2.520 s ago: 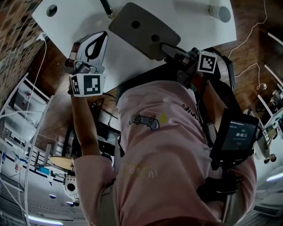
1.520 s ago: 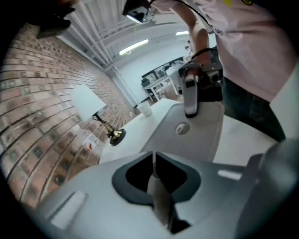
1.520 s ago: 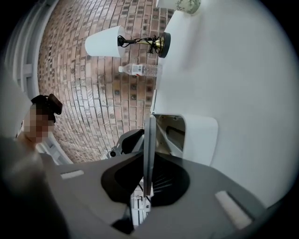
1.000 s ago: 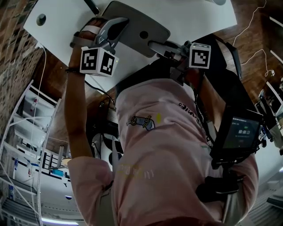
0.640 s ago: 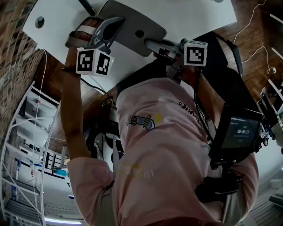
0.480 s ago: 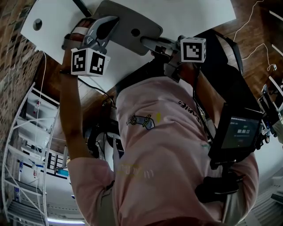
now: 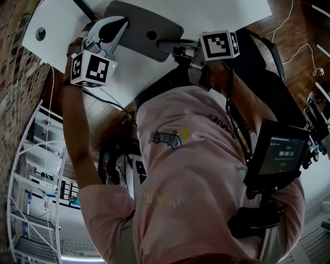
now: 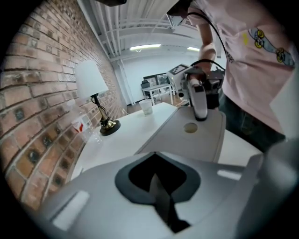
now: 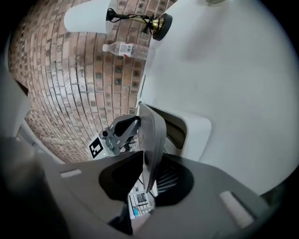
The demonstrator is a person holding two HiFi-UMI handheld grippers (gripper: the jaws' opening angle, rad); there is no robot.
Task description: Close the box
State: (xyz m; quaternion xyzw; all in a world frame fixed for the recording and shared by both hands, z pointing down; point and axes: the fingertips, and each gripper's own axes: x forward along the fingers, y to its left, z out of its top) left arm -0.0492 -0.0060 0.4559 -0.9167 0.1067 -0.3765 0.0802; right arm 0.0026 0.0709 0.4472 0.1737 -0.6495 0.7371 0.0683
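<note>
The box's grey lid [image 7: 136, 28], a flat panel with two round holes, is over the white table [image 7: 227, 15]. My left gripper [image 7: 111, 26] is at its left edge, shut on that edge [image 8: 159, 186]. My right gripper [image 7: 165, 45] is at the near edge, and the lid [image 9: 152, 140] stands edge-on between its jaws. Those jaws are opening slightly while the pads still hold the panel. The white box base [image 9: 191, 133] lies under the raised lid. The left gripper view shows the right gripper [image 8: 200, 114] at the lid's far end [image 8: 196, 140].
A lamp [image 9: 159, 21] and a plastic bottle [image 9: 126, 49] stand by the brick wall at the table's far side. A cup [image 8: 146, 107] sits near the table's end. A round hole [image 7: 40, 34] marks the table's left corner. A screen [image 7: 281, 154] hangs at the person's side.
My left gripper moved from the bare table beside the lid onto the lid's left edge and closed on it. My right gripper stayed at the near edge.
</note>
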